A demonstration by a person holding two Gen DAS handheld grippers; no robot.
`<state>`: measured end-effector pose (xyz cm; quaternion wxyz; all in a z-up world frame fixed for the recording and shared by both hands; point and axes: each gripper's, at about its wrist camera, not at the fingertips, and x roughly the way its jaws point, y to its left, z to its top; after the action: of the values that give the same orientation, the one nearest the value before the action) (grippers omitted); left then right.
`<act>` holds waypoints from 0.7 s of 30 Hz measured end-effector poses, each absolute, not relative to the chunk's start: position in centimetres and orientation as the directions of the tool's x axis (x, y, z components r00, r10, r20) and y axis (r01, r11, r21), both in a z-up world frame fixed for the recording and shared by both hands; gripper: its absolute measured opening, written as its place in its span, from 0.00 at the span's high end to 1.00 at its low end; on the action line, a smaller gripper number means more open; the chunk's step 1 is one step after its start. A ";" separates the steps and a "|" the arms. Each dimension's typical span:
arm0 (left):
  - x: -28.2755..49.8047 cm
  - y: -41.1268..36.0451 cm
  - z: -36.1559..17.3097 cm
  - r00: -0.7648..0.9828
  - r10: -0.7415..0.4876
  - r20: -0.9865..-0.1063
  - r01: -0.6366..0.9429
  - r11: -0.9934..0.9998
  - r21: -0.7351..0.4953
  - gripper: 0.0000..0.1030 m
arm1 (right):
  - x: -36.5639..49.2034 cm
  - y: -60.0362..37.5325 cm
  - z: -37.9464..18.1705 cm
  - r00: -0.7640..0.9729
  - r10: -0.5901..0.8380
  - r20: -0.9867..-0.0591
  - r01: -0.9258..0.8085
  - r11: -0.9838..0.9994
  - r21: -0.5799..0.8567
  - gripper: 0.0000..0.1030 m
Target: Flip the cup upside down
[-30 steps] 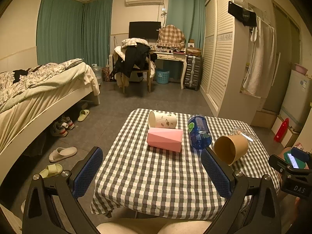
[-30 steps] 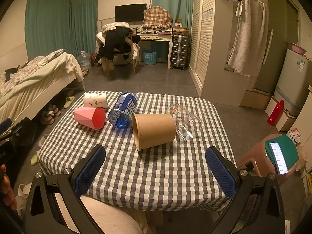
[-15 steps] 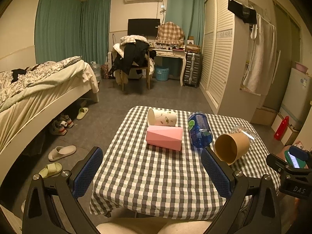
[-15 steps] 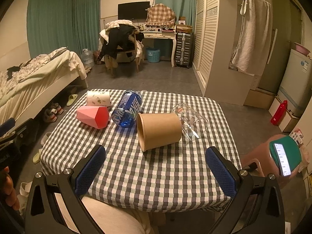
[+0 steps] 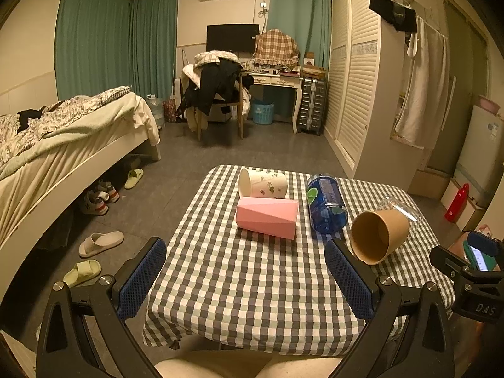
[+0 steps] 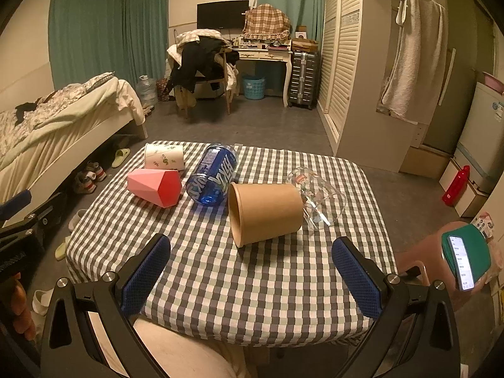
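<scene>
Lying on its side near the middle of the checked table (image 6: 220, 283), the brown paper cup (image 6: 266, 212) points its open mouth left and slightly toward the near edge, long axis running left to right. A blue bottle (image 6: 214, 174) and clear glass cup (image 6: 318, 198) flank it. Both the right gripper (image 6: 252, 271) and left gripper (image 5: 245, 278) hover spread wide and empty, likely lining up a sideways grasp.
</scene>
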<state>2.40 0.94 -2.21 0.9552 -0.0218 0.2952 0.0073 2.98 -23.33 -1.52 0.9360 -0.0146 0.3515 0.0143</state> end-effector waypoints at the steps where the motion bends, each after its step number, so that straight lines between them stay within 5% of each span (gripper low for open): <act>1: 2.5 1.0 -2.2 0.824 0.002 -0.566 -0.028 0.999 -0.037 0.00 | 3.1 -23.3 -1.6 0.752 0.018 -0.659 -0.039 0.999 -0.016 0.00; 21: 5.1 2.6 -2.6 0.805 0.019 -0.593 -0.054 0.998 -0.041 0.00 | 4.7 -21.6 -1.5 0.745 0.051 -0.665 -0.080 0.997 -0.014 0.00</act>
<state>5.14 2.60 -2.65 0.9496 -0.0277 0.3118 0.0192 4.66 -21.64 -1.50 0.9338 -0.0207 0.3555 0.0351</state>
